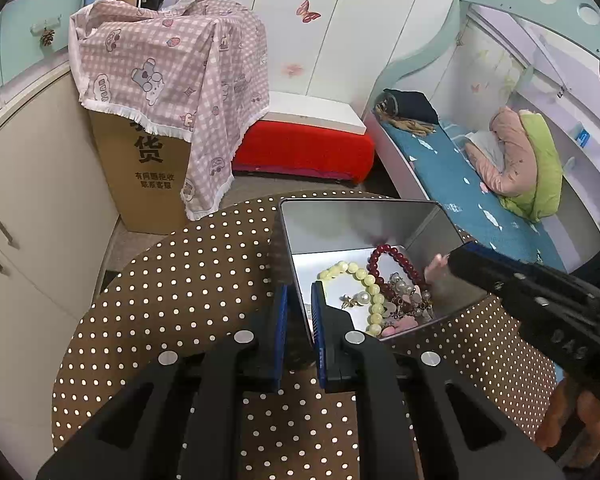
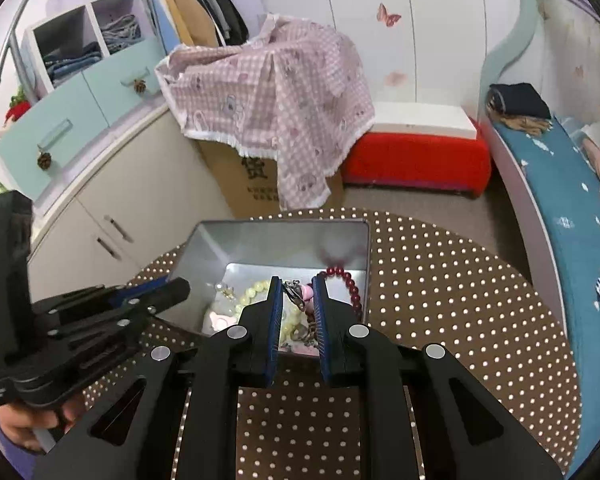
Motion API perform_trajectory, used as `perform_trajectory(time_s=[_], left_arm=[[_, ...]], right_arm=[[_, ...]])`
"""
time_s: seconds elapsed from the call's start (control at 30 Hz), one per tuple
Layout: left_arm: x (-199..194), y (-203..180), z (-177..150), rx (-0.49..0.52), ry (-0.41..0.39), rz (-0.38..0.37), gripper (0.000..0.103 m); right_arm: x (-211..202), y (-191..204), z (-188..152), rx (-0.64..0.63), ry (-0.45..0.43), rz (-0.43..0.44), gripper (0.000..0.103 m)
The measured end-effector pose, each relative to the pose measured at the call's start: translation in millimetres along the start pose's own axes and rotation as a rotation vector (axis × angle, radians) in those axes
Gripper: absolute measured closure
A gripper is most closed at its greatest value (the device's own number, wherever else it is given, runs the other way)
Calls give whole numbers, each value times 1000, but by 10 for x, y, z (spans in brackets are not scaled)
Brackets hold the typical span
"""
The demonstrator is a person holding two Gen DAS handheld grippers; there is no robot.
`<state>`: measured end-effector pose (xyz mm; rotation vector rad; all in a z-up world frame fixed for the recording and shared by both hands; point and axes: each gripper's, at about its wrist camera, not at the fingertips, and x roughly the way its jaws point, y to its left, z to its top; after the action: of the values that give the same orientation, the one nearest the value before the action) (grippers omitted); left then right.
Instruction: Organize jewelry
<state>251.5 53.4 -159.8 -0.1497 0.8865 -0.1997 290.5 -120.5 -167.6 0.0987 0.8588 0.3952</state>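
A silver metal box (image 1: 356, 224) (image 2: 260, 244) stands on the round dotted table. It holds a dark red bead bracelet (image 1: 396, 260) (image 2: 350, 284), a pale yellow bead bracelet (image 1: 370, 288) (image 2: 252, 292), pearls and small pink pieces. My left gripper (image 1: 299, 296) is shut on the box's left wall, one finger inside and one outside. My right gripper (image 2: 298, 292) hangs over the box with a pink hair clip (image 2: 300, 294) between its fingers, which stand a little apart; it also shows in the left wrist view (image 1: 452, 260), where a pink piece (image 1: 436, 266) sits at its tip.
The brown polka-dot table (image 1: 188, 280) (image 2: 440, 288) carries the box. Beyond it are a cardboard box under a pink checked cloth (image 1: 168, 76), a red stool (image 1: 304, 148), cream cabinets (image 1: 28, 208) on the left and a bed with a blue sheet (image 1: 460, 184) on the right.
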Motion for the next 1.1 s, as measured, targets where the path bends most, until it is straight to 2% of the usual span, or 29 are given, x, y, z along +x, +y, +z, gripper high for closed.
perform_trajectory(time_s=[0.27, 0.5, 0.57, 0.6, 0.63, 0.67, 0.7, 0.77, 0.87, 0.97, 1.07, 1.1], left_arm=[[2, -1, -4, 0, 0, 1, 92], [-11, -1, 5, 0, -8, 0, 92], [-36, -2, 5, -8, -24, -2, 92], [-59, -8, -4, -10, -30, -4, 92], [-89, -16, 0, -10, -37, -4, 92], [-125, -31, 1, -6, -49, -4, 90], [-152, -46, -1, -4, -57, -3, 86], [-266, -76, -20, -5, -83, 2, 62], [-495, -136, -67, -3, -145, 26, 41], [-711, -212, -109, 17, -186, 31, 27], [-977, -291, -200, 37, -239, 55, 21], [-1053, -311, -225, 39, -250, 57, 20]], right_arm=[[3, -32, -20, 17, -8, 9, 85], [-175, -75, -37, 26, -44, 2, 84], [-248, -82, -52, 34, -57, -7, 76], [-295, -88, -60, 37, -67, -12, 64], [-361, -93, -74, 42, -81, -18, 59], [-401, -98, -78, 44, -87, -21, 59], [-460, -98, -87, 44, -95, -28, 59], [-581, -84, -107, 36, -113, -46, 58], [-782, -54, -159, 23, -144, -65, 47], [-1009, -15, -233, 10, -179, -83, 42], [-1246, 49, -318, -6, -214, -101, 42], [-1331, 78, -351, -12, -226, -108, 39]])
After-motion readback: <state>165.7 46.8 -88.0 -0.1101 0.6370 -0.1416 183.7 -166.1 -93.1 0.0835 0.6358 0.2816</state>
